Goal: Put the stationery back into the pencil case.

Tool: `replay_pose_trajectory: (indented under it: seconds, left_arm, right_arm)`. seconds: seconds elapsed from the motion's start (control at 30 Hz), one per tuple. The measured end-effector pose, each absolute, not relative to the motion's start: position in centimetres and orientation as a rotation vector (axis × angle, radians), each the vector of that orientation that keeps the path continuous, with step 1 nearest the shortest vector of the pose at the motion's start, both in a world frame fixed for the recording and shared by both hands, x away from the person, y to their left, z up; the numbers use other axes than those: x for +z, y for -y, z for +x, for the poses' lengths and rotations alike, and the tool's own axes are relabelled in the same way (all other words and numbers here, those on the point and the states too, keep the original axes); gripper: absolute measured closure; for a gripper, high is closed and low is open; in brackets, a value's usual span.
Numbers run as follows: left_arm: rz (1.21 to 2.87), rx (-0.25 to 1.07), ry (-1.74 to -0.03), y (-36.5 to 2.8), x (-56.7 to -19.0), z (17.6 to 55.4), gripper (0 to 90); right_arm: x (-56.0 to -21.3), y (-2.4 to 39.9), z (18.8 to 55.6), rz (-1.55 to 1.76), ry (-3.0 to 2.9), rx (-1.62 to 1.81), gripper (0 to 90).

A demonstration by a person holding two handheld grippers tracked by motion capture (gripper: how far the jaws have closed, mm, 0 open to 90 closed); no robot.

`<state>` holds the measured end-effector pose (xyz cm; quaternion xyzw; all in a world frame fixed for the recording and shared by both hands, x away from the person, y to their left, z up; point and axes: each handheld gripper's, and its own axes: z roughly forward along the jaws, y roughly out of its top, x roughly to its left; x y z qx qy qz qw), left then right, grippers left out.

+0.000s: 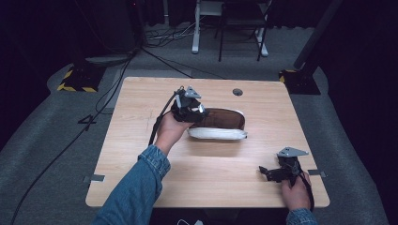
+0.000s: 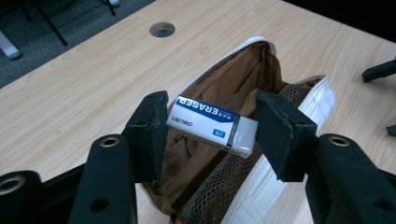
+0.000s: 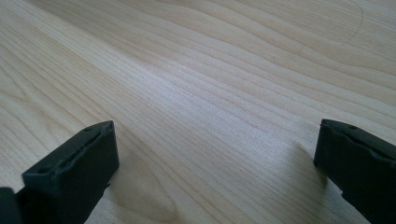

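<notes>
A white pencil pouch (image 1: pixel 220 123) with a brown lining lies unzipped on the middle of the wooden table (image 1: pixel 136 154). My left gripper (image 1: pixel 193 111) hovers over its left end. In the left gripper view the left gripper (image 2: pixel 211 114) is shut on a white and blue eraser (image 2: pixel 212 125), gripped by its two short ends and tilted just above the pouch's open mouth (image 2: pixel 243 70). A mesh pocket (image 2: pixel 219 186) shows inside the pouch. My right gripper (image 1: pixel 266 172) rests low near the table's front right corner, open (image 3: pixel 215 154), with bare wood between its jaws.
A round cable hole (image 1: pixel 237 92) sits in the table behind the pouch. Beyond the table are a chair and desk legs (image 1: pixel 239 28), stand bases and cables on the grey floor. The right gripper's black tip (image 2: pixel 380 70) shows past the pouch in the left gripper view.
</notes>
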<state>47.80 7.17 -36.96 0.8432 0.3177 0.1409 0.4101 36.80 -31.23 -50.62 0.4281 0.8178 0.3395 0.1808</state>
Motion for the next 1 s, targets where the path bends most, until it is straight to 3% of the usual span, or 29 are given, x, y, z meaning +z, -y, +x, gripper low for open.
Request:
replay_pose_trajectory:
  seconds: [1.0]
  left_arm:
    - [2.135, 0.315, -0.898, -3.3, -41.3, 49.1, 45.6]
  right_arm:
    - [-50.6, 31.2, 36.8, 1.209, -2.310, 0.959, 0.0]
